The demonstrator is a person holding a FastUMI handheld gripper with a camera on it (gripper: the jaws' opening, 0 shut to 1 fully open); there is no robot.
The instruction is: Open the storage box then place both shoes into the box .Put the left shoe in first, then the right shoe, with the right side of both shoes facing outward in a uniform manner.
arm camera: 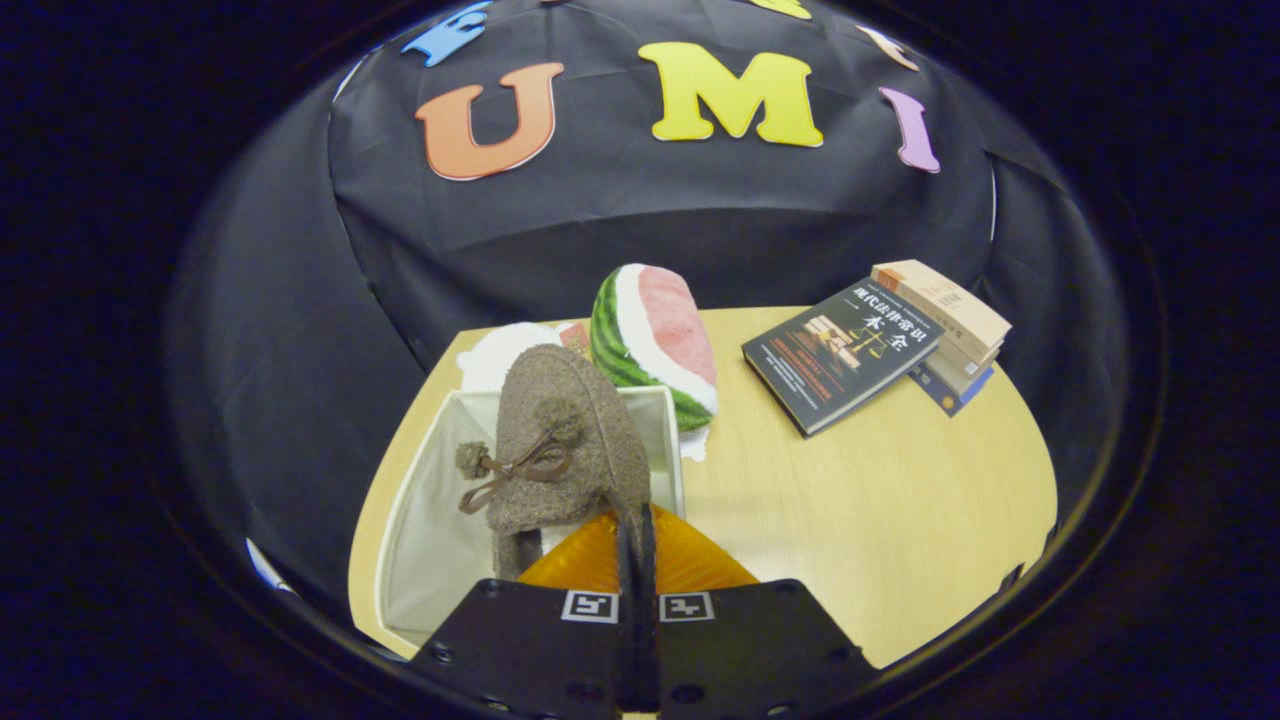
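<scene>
Storage box: one white open-topped box sits in the lower left of the frame, on the left part of the tabletop; its pale inner walls show.
Shoes: one brown fuzzy shoe, with a brown bow and two small pompoms, hangs toe-up over the box's right half, just left of centre. I count no second shoe from here.
Orange thing: one orange translucent piece lies at the box's near right corner, directly under the shoe's heel and just ahead of the tongs; I cannot tell what it is.
Tongs: one pair at the bottom centre, its two dark fingers pressed close together and pinching the shoe's heel edge, clenched on the shoe.
White thing: one white shape lies behind the box's far wall, partly hidden by the shoe.
Watermelon: one plush slice, green rind and pink flesh, stands just beyond the box's far right corner, at the centre of the frame.
Books: one dark-covered book leans against a stack of about three more, in the right half, well apart from the box.
Tabletop: one light wooden surface, bare across the lower right.
</scene>
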